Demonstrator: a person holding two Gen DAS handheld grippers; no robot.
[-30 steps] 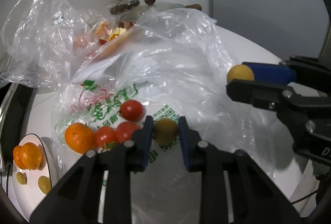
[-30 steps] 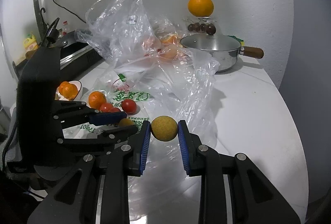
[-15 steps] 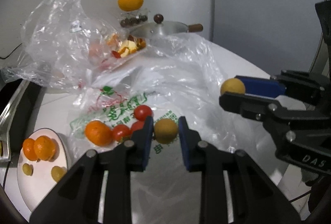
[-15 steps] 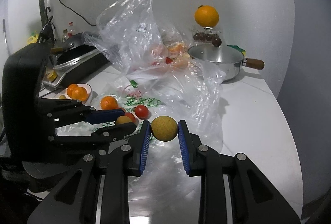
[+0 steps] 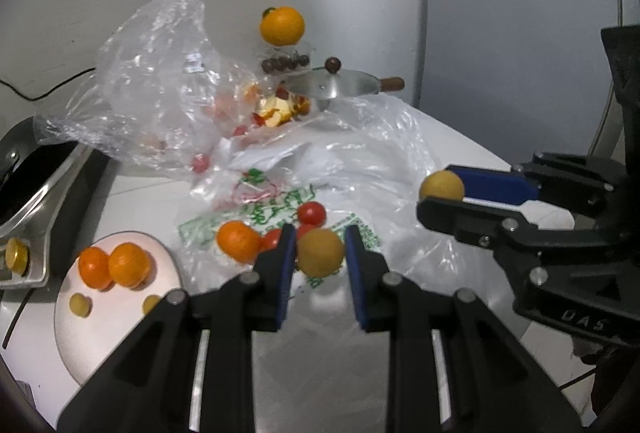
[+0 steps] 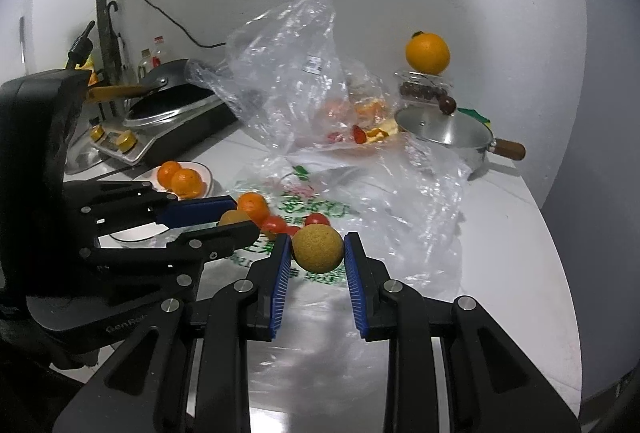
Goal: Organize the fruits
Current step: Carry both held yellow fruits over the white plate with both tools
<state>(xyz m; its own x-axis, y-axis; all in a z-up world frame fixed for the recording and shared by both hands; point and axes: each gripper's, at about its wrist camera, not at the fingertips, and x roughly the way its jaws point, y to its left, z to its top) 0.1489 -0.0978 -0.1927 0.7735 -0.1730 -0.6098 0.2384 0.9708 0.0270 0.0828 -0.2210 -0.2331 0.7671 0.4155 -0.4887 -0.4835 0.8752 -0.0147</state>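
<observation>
My left gripper (image 5: 320,253) is shut on a small yellow-brown round fruit (image 5: 320,252), held above the printed plastic bag (image 5: 280,205). My right gripper (image 6: 317,248) is shut on a second yellow-brown fruit (image 6: 317,248); it also shows in the left wrist view (image 5: 442,185). On the bag lie a tangerine (image 5: 237,240) and cherry tomatoes (image 5: 312,213). A white plate (image 5: 100,333) at the left holds two tangerines (image 5: 116,267) and two small yellow fruits (image 5: 79,304).
A crumpled clear bag (image 5: 160,93) with fruit pieces stands behind. A steel pot with lid (image 6: 444,133) and wooden handle sits at the back, beside a jar topped by an orange (image 6: 427,53). A cooktop with pan (image 6: 176,113) is at the left.
Both grippers have risen and pulled back from the bag, each still holding its fruit. More of the plate and the wall has come into view.
</observation>
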